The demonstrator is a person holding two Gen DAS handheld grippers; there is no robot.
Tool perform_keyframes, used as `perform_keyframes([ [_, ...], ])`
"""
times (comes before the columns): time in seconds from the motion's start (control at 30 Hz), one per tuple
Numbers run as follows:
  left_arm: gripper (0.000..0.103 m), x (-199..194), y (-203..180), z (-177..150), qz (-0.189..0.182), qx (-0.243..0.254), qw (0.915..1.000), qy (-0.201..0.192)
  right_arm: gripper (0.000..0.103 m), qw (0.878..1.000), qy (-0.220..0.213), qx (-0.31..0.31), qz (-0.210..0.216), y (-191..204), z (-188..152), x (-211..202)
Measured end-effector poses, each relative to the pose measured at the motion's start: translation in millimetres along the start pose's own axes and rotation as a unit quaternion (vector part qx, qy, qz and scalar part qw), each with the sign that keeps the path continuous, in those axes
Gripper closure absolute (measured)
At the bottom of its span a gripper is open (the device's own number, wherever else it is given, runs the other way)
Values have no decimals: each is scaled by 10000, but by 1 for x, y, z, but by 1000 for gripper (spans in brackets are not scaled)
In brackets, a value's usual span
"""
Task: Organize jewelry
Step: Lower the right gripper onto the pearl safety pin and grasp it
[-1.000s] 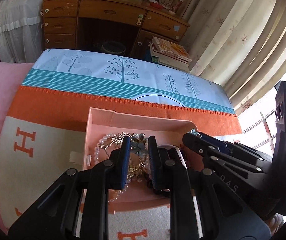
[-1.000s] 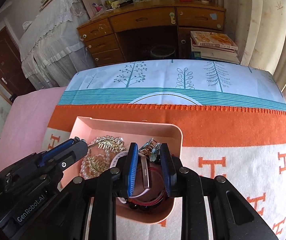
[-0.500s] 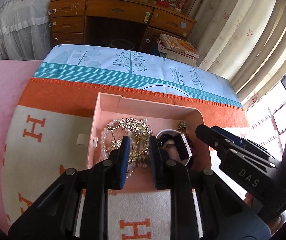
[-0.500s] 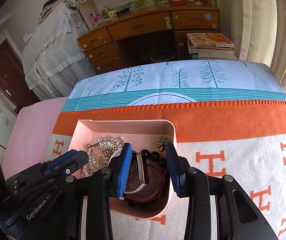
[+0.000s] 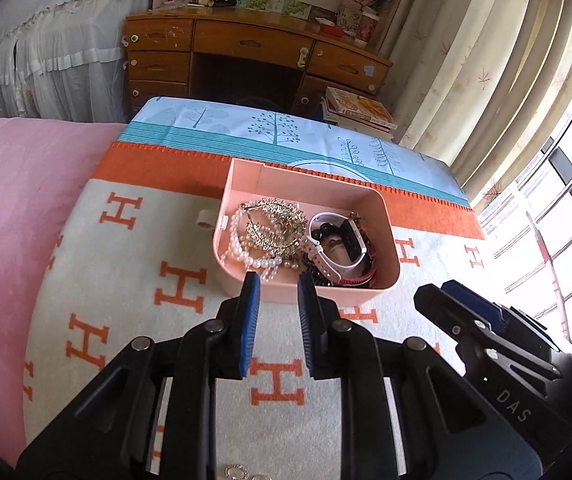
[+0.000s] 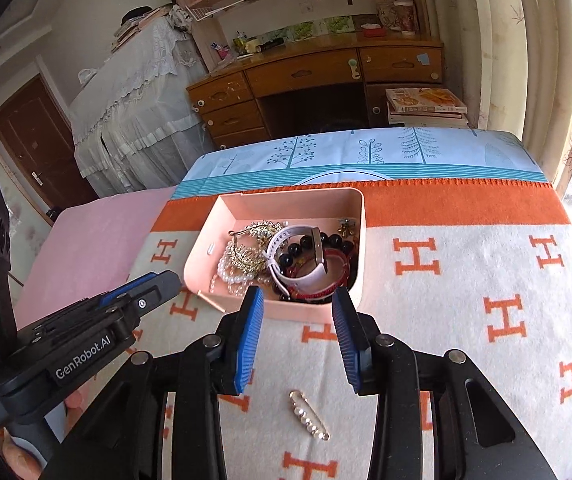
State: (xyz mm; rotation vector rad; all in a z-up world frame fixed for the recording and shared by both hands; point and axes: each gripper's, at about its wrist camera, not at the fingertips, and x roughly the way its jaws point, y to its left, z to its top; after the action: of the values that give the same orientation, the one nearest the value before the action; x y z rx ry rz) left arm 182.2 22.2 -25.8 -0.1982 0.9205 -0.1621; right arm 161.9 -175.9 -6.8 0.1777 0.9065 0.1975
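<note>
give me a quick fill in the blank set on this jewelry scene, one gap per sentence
1. The watch with the white strap lies inside the ____ box.
2. The pearl string lies on the ____ side of the box in the left wrist view.
3. The rhinestone pin lies on the blanket, ____ the box.
4. Nothing is held between the right tongs, which stand ____.

Missing words: pink; left; outside; open
</note>
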Motion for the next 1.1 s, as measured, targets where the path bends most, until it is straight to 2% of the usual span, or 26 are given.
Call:
perform_keyframes([
  [0.3,87,-32,0,-37,114,116,9998,-72,67,9997,-149,-171,-48,12,-43,-44],
  [0.63,87,-44,1,-65,287,275,9992,26,67,9989,54,-419,-218,10,-76,-55],
  [0.87,87,-46,29,-79,534,50,9985,129,67,9975,171,-635,-262,13,-88,-54],
  [1.1,87,-41,61,-103,868,-60,9954,411,67,9926,372,-1121,-296,21,-97,-42],
])
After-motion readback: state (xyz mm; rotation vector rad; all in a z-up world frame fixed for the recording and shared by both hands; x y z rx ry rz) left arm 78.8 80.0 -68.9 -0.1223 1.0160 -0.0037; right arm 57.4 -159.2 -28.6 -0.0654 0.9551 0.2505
